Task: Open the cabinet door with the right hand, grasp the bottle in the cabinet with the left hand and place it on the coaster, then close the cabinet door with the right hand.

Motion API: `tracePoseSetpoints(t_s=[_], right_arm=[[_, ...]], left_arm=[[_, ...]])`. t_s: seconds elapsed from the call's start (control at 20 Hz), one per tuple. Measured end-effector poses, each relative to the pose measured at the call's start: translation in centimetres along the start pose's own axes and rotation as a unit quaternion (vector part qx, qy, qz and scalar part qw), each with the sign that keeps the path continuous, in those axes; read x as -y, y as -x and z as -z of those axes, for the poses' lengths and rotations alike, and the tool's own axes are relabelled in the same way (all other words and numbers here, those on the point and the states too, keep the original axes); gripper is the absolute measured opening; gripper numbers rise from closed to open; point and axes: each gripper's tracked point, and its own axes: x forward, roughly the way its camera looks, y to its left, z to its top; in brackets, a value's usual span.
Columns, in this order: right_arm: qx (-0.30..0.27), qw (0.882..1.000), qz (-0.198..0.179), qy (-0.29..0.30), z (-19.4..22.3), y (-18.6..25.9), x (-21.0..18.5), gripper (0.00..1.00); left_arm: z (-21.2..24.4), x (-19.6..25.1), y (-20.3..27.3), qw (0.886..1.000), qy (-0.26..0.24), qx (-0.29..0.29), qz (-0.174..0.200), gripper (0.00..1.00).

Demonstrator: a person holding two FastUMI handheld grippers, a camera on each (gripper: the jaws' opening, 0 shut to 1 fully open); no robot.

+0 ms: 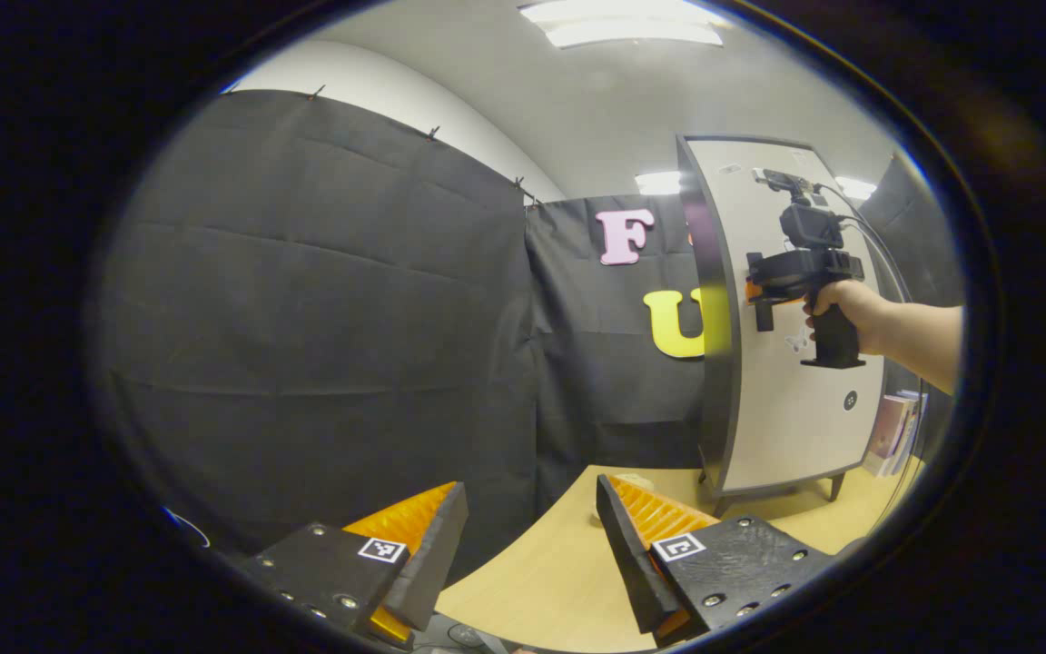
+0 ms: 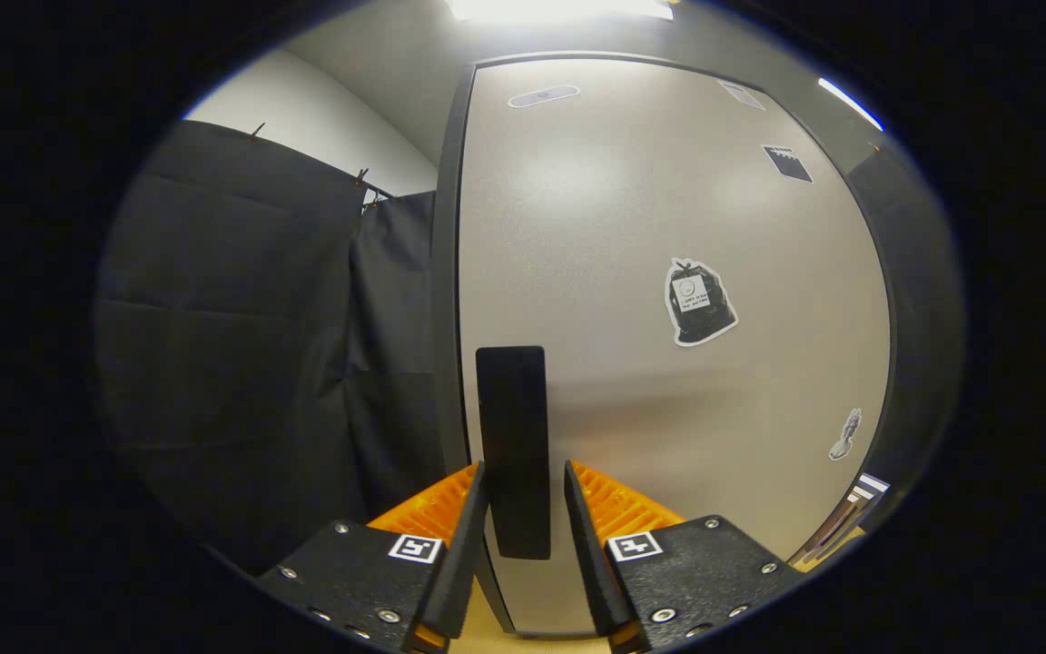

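Note:
The tall grey cabinet (image 1: 791,409) stands on the wooden table (image 1: 550,563) at the right of the left gripper view, its door closed. A hand holds my right gripper (image 1: 764,304) against the door's black vertical handle (image 2: 512,427). In the right gripper view the handle sits between the fingers of my right gripper (image 2: 523,468). The left finger touches the handle and a thin strip of door shows beside the right finger. My left gripper (image 1: 532,495) hangs open over the table's near edge, nothing between its fingers, well left of the cabinet.
Black cloth walls close off the left and back. Books (image 1: 891,427) stand just past the cabinet on the right. A few stickers (image 2: 698,302) are stuck on the door. A small pale thing (image 1: 634,478) lies on the table beyond my left gripper's right finger.

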Motion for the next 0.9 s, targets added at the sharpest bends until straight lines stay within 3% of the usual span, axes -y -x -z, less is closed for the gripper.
tracePoseSetpoints(t_s=[0.1,0.2,0.25,0.3,0.35,0.4,0.5,0.55,0.6,0.9], right_arm=[[-0.006,1.000,0.007,0.002,0.1,-0.1,0.2,0.35],[-0.011,1.000,0.010,0.004,0.1,0.2,0.1,0.24],[-0.011,1.000,0.007,0.004,0.0,0.5,0.1,0.20],[-0.011,1.000,0.003,0.006,0.0,0.5,0.1,0.17],[-0.013,1.000,-0.001,0.006,-0.1,0.8,0.2,0.17],[-0.016,1.000,-0.006,0.005,0.0,1.3,0.1,0.17],[-0.023,1.000,-0.017,0.007,0.0,2.3,0.0,0.17],[-0.024,0.999,-0.023,0.007,-0.1,2.7,0.0,0.17],[-0.029,0.999,-0.031,0.007,0.0,3.2,0.0,0.17],[-0.051,0.997,-0.064,0.005,-0.1,5.5,0.3,0.17]], left_arm=[[-0.2,0.1,-0.1,1.000,-0.003,0.002,-0.001,0.82],[-0.3,0.4,0.0,1.000,-0.001,0.002,0.001,0.82],[-0.5,0.7,0.0,1.000,0.001,0.004,0.004,0.87],[-0.3,0.9,-0.1,1.000,0.001,0.003,0.006,0.82],[-0.2,1.1,-0.1,1.000,0.001,0.003,0.009,0.87],[-0.3,1.5,-0.2,1.000,0.001,0.004,0.013,0.82],[-0.5,2.2,0.0,1.000,0.001,0.007,0.021,0.82],[-0.7,2.5,0.1,1.000,0.003,0.008,0.025,0.87],[-0.8,3.0,0.2,1.000,0.004,0.009,0.029,0.82],[-2.0,6.9,-0.8,0.998,0.005,0.025,0.064,0.87]])
